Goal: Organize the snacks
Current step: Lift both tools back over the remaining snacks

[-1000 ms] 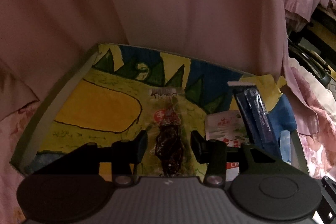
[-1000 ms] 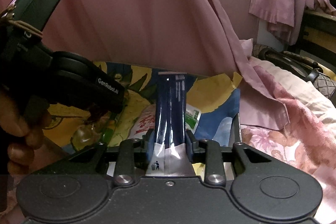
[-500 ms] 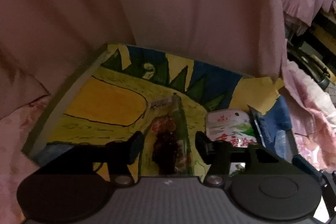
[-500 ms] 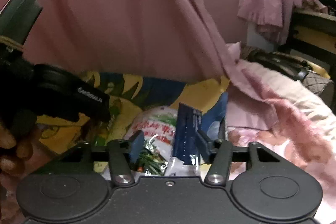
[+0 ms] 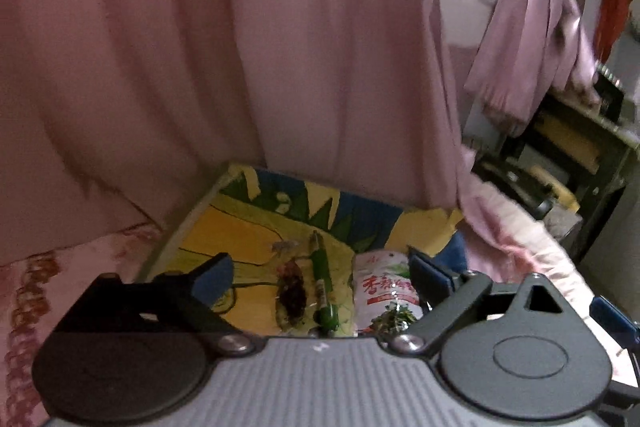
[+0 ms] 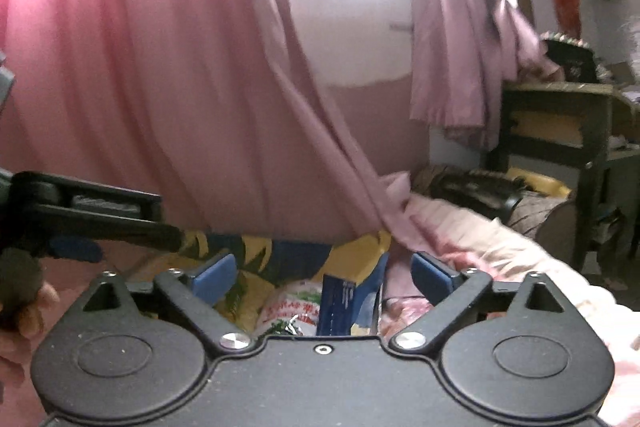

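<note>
While both hand-held grippers gape empty, pink curtain backs painted tray.

On the painted tray lie four snack packets in all. One is a clear packet of dark dried food, near the tray's middle. One is a slim green packet, just to the right of it. One is a white pouch with red lettering, further right on the tray. One is a dark blue packet, at the tray's right end beside the white pouch. There is one tray. Two pink curtains hang behind the tray: one large curtain directly behind it and one smaller bunched curtain off to its right.
</note>
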`<state>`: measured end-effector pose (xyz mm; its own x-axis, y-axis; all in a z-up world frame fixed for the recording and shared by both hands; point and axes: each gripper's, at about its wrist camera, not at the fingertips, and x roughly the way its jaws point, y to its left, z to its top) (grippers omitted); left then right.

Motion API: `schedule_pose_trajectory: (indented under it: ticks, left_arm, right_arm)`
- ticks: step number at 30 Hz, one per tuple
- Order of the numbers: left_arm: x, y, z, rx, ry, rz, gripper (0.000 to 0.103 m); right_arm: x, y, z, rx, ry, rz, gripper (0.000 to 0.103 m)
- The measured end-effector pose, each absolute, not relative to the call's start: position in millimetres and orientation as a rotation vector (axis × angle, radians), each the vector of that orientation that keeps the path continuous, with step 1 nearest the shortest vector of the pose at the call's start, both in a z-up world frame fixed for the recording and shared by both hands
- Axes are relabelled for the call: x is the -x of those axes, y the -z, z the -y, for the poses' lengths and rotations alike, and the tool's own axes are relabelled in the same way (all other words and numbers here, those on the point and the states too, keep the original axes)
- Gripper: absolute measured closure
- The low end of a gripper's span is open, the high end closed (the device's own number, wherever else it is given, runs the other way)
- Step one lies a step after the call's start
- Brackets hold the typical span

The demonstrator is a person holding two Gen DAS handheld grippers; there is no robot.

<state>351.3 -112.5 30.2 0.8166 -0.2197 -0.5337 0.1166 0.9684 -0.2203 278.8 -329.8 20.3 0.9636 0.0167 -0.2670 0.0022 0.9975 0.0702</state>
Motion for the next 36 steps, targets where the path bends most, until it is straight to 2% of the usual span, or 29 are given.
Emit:
schedule_pose_trajectory:
  ticks: [3, 8, 16, 26, 36]
  left_arm:
    - [-323.9, -44.1, 99.2, 0.179, 0.178, -0.545, 0.001]
    - [-275.4, -60.1, 80.5, 0.144, 0.174, -0.489, 0.000]
    - [-199.3, -58.9, 53.4, 0.082, 0.110, -0.409, 0.000]
    - [-148.7, -34.6, 21.2, 0.059, 0.103, -0.449, 0.000]
    - [-127.5, 3.7, 4.2, 0.012, 0.130, -0.557, 0.000]
  right_arm:
    - [-250.0, -35.5, 330.7, -0.079, -0.005, -0.222, 0.001]
    - [-200.5, -52.8, 325.5, -0.081, -0.006, -0.158, 0.001]
    - [-132.0, -50.1, 308.6, -0.062, -0.013, -0.157, 0.001]
    - [-81.2, -32.8, 278.4, -0.025, -0.016, -0.215, 0.001]
    - [-75.7, -9.2, 250.5, 0.069, -0.056, -0.319, 0.001]
